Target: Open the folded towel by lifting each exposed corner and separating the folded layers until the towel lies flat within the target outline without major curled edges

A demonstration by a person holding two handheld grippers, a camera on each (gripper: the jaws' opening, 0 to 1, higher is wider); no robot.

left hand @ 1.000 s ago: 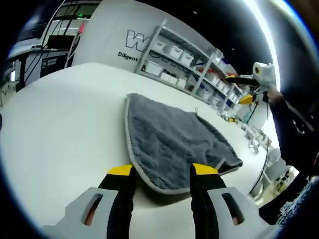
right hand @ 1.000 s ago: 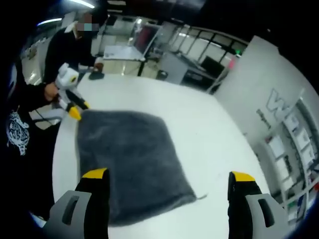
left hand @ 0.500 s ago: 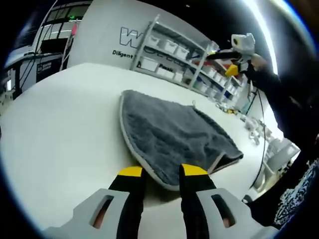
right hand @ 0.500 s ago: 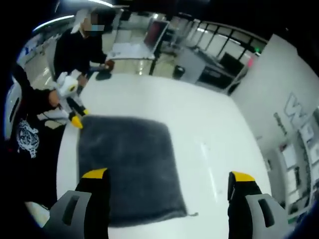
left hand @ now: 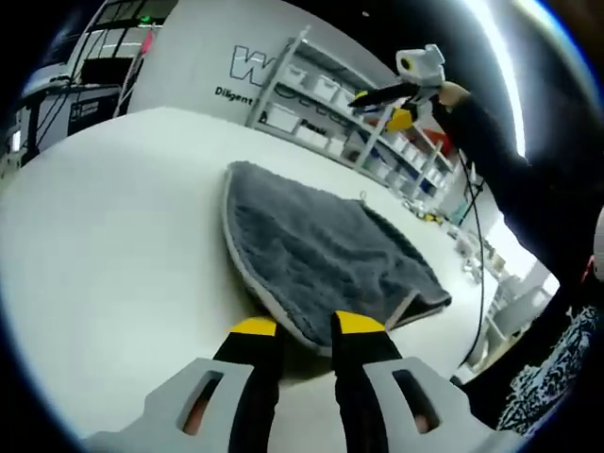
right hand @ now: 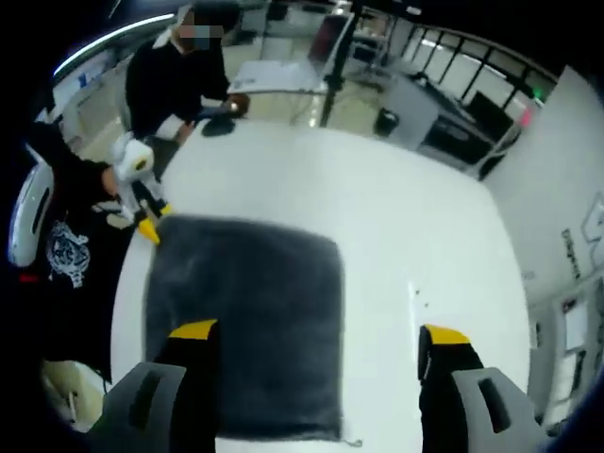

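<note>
White table bears grey towel, corner pinched by left hand-held gripper; right hand-held gripper released above.

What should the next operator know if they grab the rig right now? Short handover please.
Left gripper: jaws nearly shut at the near corner of the folded grey towel; whether it has the fabric pinched is unclear.
Right gripper: open, held high above the towel, holding nothing.
Towel lies folded on the white table. No target outline visible.
Done: nothing unfolded.
Left: lift corners, separate layers, flatten.
</note>
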